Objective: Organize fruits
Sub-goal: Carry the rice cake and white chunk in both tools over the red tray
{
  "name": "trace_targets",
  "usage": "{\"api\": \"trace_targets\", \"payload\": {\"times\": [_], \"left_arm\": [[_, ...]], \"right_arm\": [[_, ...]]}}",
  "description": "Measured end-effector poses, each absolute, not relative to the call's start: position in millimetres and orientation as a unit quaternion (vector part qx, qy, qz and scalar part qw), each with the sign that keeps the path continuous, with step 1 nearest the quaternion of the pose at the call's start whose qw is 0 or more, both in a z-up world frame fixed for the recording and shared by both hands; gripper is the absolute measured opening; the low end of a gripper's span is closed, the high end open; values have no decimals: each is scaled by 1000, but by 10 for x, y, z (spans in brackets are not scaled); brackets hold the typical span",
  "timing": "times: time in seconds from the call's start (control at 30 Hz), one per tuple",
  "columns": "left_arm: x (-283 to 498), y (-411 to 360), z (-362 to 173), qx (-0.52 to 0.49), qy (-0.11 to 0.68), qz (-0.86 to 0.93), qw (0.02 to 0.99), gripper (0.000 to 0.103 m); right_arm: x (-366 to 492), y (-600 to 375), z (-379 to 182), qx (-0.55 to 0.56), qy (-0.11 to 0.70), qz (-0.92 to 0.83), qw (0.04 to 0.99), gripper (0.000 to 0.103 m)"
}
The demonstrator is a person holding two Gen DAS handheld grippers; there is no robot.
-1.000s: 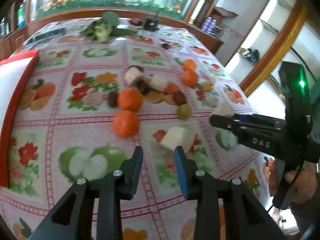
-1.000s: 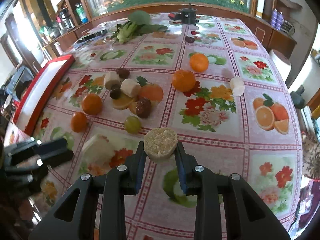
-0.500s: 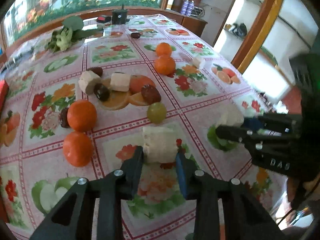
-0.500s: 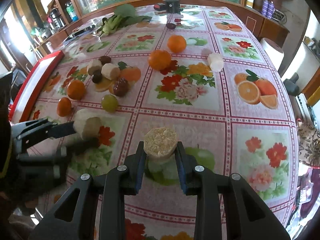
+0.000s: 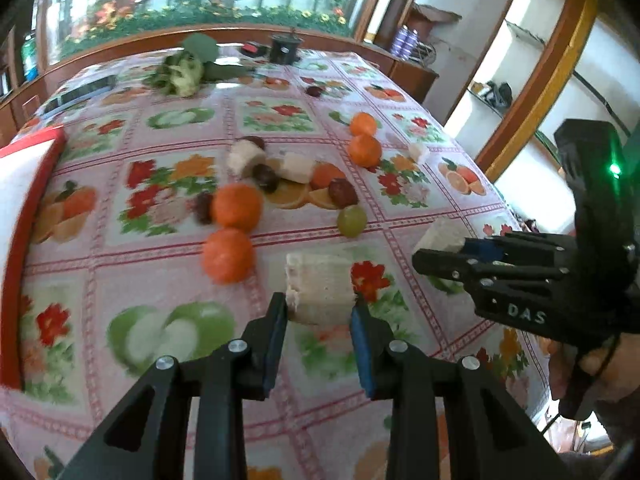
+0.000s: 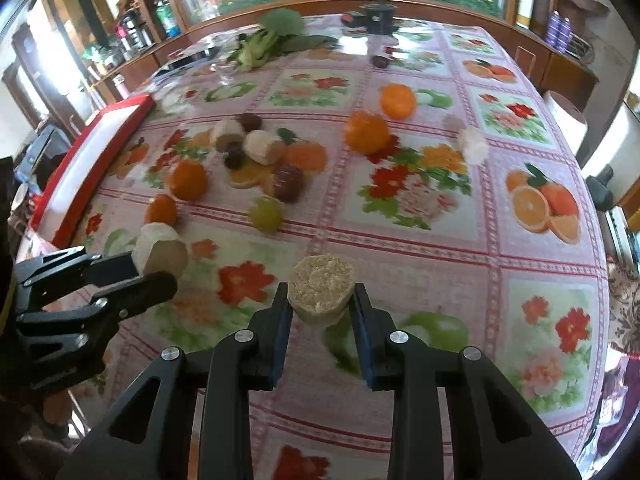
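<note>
My left gripper (image 5: 318, 309) is shut on a pale, rough-cut fruit chunk (image 5: 320, 287); it also shows at the left of the right wrist view as the left gripper (image 6: 154, 270) with its chunk (image 6: 160, 249). My right gripper (image 6: 322, 305) is shut on a round pale chunk (image 6: 321, 287), and in the left wrist view this right gripper (image 5: 434, 254) sits at the right edge. On the flowered tablecloth (image 5: 168, 304) beyond lie several oranges (image 5: 236, 206), a green grape (image 5: 352, 221), dark dates (image 5: 343, 193) and more pale chunks (image 5: 298, 167).
A white tray with a red rim (image 5: 14, 256) lies at the left table edge. Leafy greens (image 5: 180, 72), a black pot (image 5: 284, 48) and a phone (image 5: 80, 92) are at the far end. A hand (image 5: 576, 364) holds the right gripper's handle.
My left gripper moved forward over the pale chunk that lay ahead of it on the cloth and now grips it. The right gripper kept its round chunk throughout.
</note>
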State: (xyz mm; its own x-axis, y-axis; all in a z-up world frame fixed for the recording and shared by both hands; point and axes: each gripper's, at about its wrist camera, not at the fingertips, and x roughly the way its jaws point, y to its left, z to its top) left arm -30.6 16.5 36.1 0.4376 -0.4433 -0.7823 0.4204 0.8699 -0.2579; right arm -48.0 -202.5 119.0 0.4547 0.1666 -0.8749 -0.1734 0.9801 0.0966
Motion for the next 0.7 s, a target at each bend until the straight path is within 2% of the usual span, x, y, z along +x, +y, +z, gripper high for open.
{"api": "trace_targets", "payload": {"times": [0.53, 0.7], "left_arm": [[-415, 1813, 556, -89, 432, -103, 892, 34], [-446, 2077, 621, -89, 417, -91, 900, 33]], "right_arm": [[-172, -200, 1439, -91, 482, 252, 834, 28], [-103, -140, 1313, -90, 505, 253, 820, 28]]}}
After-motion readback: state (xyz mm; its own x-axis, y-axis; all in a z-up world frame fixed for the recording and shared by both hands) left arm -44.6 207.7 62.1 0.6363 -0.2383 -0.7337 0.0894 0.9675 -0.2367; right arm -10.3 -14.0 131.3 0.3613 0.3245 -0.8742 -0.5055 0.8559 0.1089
